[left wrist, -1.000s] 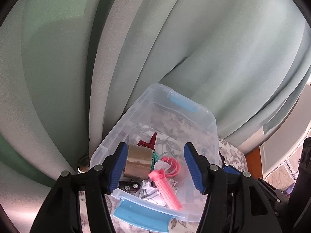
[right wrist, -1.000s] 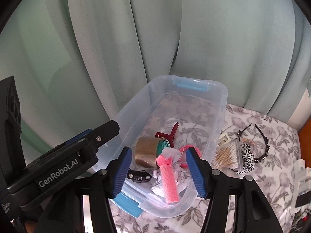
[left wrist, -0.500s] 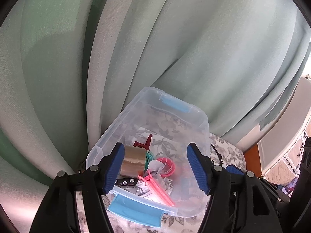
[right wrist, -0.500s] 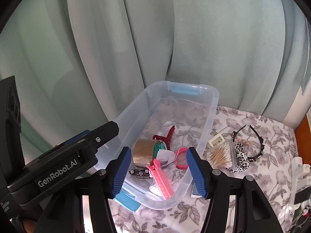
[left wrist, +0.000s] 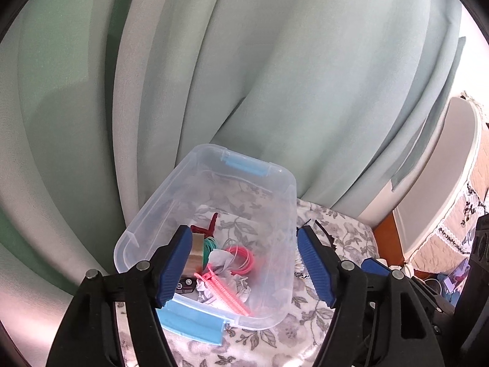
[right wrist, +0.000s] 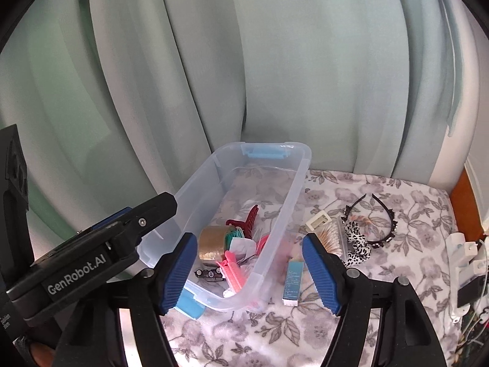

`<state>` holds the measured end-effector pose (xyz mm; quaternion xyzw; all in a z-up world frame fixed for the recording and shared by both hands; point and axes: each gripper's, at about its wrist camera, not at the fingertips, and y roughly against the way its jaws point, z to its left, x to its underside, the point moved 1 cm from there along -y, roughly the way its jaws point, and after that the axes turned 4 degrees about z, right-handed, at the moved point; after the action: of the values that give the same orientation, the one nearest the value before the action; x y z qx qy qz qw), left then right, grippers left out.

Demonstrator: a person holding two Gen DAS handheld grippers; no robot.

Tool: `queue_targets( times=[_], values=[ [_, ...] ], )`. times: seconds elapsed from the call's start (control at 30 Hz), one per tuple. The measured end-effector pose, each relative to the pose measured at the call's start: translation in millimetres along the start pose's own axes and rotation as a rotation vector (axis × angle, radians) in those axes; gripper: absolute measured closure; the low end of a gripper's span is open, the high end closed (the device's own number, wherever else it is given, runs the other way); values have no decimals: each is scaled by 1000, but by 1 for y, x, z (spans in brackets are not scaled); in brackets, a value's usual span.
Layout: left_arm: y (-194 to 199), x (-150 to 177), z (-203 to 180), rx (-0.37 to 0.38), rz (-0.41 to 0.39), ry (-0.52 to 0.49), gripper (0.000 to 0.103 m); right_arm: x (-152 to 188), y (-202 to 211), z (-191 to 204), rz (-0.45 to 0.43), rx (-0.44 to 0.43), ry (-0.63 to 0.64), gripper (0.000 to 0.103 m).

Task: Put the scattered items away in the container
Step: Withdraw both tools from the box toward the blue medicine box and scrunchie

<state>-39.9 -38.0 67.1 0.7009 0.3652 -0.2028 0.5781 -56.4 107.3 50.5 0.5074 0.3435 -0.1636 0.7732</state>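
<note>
in the clear container (right wrist: 293,183) on the floral cloth (right wrist: 382,263) lie a tape roll (right wrist: 211,242), a pink comb clip (right wrist: 233,270), a red claw clip (right wrist: 246,218), green and pink bands and a small black piece, so a good part looks done. still outside, just right of it: a teal box (right wrist: 292,281), cotton swabs (right wrist: 331,238), a white piece (right wrist: 318,220), a spotted scrunchie (right wrist: 357,241) and a black headband (right wrist: 385,220). the left gripper (left wrist: 244,263) and right gripper (right wrist: 249,270) hang above, both with jaws opening and nothing pressed between them
</note>
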Motion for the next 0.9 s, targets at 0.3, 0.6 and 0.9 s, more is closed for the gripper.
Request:
queue_targets(
  times=[0.3,0.6,0.9],
  values=[
    [-1,3,-50,29,14,-105,30,9,33,-50,-44,28,-88,26],
    [-14,19,-88,7,55,-197,30,33,54,-122,-75,60,-236,26],
    [-40,47,-112,-42,148,-265,30,49,66,-185,-88,87,-391,26]
  ],
)
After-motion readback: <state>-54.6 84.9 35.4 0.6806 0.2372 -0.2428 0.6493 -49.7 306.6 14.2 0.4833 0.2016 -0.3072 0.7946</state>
